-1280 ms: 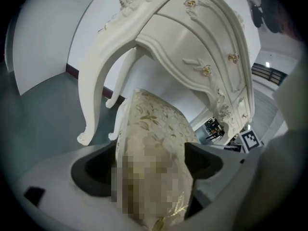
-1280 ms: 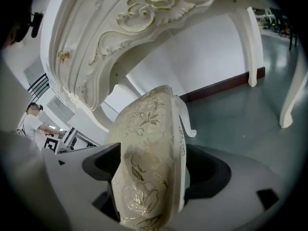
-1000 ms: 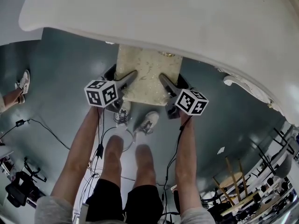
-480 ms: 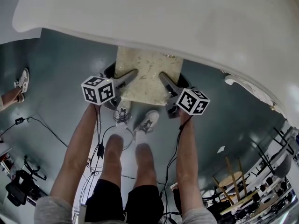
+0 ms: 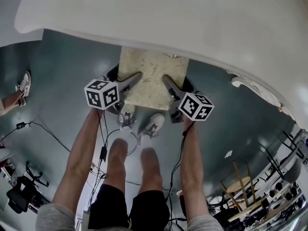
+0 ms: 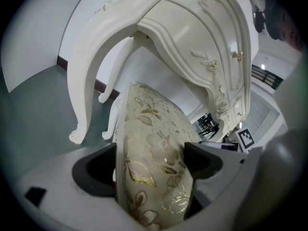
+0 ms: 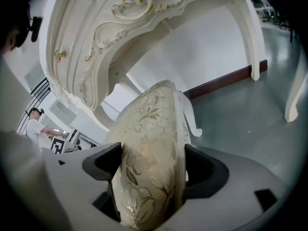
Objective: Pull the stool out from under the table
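Head view: the stool [image 5: 153, 76] stands half under the desk [image 5: 168, 18], and the left tongs [image 5: 135, 76] and right tongs [image 5: 166, 79] each clamp one side of it just out from the desk edge. Cables [image 5: 102, 152] trail over the grey floor [image 5: 62, 66] by the person's shoes [image 5: 144, 124] — a step back from the desk could snag them.

Left gripper view: the jaws pinch the soft floral cushion; padding may slip under a hard pull. A curved desk leg [image 6: 86, 90] stands near.

Right gripper view: the same squeeze — uneven pulling could swing the stool into the desk. A dark skirting [image 7: 221, 83] lines the white wall beyond the desk.
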`<state>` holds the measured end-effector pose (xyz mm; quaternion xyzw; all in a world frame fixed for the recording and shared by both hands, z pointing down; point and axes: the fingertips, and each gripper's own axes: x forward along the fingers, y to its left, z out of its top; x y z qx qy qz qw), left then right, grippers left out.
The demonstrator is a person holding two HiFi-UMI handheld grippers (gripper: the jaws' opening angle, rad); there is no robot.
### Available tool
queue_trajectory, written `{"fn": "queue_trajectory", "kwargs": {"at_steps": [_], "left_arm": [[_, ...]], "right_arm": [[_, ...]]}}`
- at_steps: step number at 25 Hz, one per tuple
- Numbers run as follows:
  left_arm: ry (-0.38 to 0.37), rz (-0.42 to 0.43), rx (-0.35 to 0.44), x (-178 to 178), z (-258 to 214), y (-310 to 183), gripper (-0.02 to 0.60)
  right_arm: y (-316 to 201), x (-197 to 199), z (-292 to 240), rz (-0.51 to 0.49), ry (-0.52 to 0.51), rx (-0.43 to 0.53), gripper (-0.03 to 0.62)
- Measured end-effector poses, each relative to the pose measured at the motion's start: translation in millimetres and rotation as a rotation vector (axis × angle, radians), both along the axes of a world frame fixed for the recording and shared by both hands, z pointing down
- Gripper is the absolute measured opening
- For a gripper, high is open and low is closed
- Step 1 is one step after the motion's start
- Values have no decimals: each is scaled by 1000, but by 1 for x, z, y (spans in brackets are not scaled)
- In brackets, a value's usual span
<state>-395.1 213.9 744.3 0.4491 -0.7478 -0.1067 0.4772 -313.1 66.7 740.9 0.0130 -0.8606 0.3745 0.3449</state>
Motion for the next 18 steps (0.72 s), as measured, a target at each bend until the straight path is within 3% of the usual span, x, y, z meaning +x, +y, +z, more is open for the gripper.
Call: {"fn": "queue_trajectory", "kwargs": {"at_steps": [11,18], "left_arm": [[30,7,-29,25,-23,-14,426],[8,108,-20,51,-44,-51,426]], "right_arm": [[-14,32,-23,66,30,11,408],[-42,74,-44,172,7,16,408]]}}
